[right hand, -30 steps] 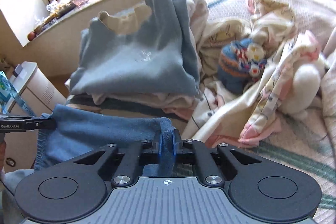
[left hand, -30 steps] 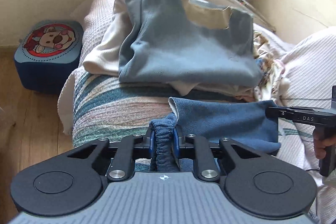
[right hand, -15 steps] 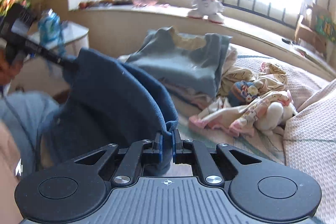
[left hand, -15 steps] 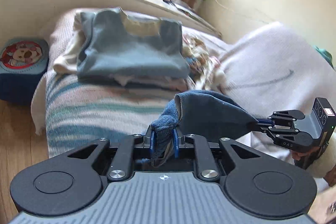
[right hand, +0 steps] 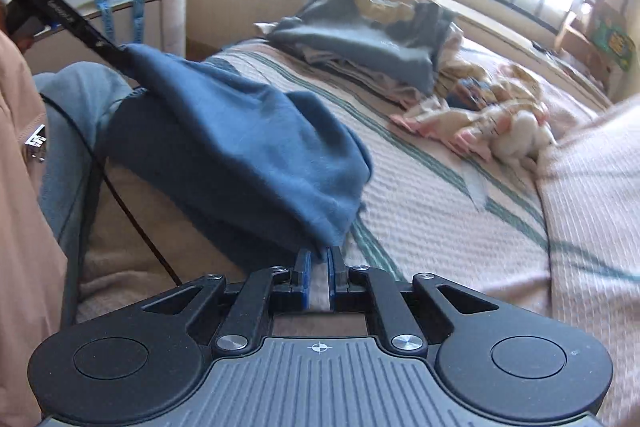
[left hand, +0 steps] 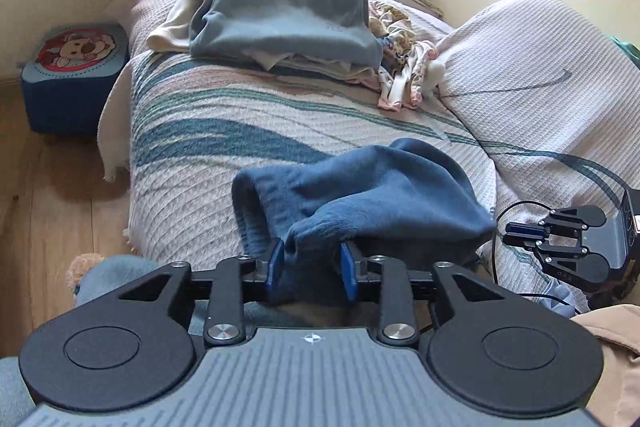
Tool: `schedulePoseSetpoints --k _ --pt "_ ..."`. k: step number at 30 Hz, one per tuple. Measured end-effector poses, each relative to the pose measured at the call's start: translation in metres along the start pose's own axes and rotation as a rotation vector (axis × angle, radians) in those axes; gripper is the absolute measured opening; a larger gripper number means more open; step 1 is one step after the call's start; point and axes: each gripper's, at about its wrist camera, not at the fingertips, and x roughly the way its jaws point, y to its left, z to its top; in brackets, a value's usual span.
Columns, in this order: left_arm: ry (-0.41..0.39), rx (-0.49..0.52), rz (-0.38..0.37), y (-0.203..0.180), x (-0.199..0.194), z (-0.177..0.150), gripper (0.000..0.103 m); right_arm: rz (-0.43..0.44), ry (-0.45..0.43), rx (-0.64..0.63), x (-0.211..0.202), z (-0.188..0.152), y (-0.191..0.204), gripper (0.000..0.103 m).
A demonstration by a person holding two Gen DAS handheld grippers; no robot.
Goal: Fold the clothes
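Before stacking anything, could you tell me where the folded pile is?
In the left wrist view, the folded pile sits at the bed's far end, just left of the crumpled patterned clothes.

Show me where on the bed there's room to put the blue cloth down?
The striped bedspread is bare between the blue cloth and the folded pile. It is crowded farther back: the pile, with crumpled baby clothes beside it. A white quilt fills the right side.
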Motion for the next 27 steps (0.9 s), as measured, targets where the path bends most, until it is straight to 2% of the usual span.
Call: schedulePoseSetpoints --k 3,5,7,11,14,15,17,20,23,24,25,27 --pt "-0.014 -0.021 -0.007 0.002 -0.005 -0.002 0.056 -0.023 0.011 0.031 -0.007 -0.004 -0.005 0.012" --pt "-0.023 -0.04 -0.008 0.003 -0.007 -0.002 0.07 -0.042 -0.011 0.072 -0.011 0.001 -0.012 0.012" --pt "-0.034 -0.061 -0.009 0.005 -0.007 0.001 0.071 -0.061 -0.033 0.118 -0.014 0.007 -0.02 0.017" --pt "-0.034 -0.128 -0.013 0.014 0.007 0.008 0.073 -0.027 -0.074 0.357 0.007 0.028 -0.049 0.019" --pt "-0.014 -0.158 -0.008 0.015 0.023 0.011 0.066 0.012 -0.084 0.474 0.034 0.042 -0.065 0.019" --pt "-0.003 -0.155 -0.005 0.014 0.027 0.01 0.053 0.014 -0.075 0.484 0.043 0.045 -0.067 0.019" --pt "0.019 -0.149 -0.001 0.011 0.036 0.009 0.033 0.022 -0.056 0.503 0.061 0.052 -0.071 0.019" --pt "0.042 -0.151 0.017 0.011 0.044 0.006 0.026 0.077 -0.018 0.5 0.082 0.055 -0.072 0.034" --pt "0.055 -0.129 0.026 0.013 0.046 0.008 0.024 0.123 -0.004 0.481 0.094 0.055 -0.066 0.034" --pt "0.058 -0.118 0.034 0.013 0.046 0.01 0.024 0.137 -0.003 0.481 0.095 0.055 -0.065 0.026" --pt "0.055 -0.112 0.043 0.014 0.045 0.013 0.023 0.139 -0.003 0.492 0.093 0.054 -0.063 0.009" --pt "0.037 -0.109 0.06 0.018 0.038 0.021 0.022 0.154 0.012 0.552 0.083 0.051 -0.064 0.008"
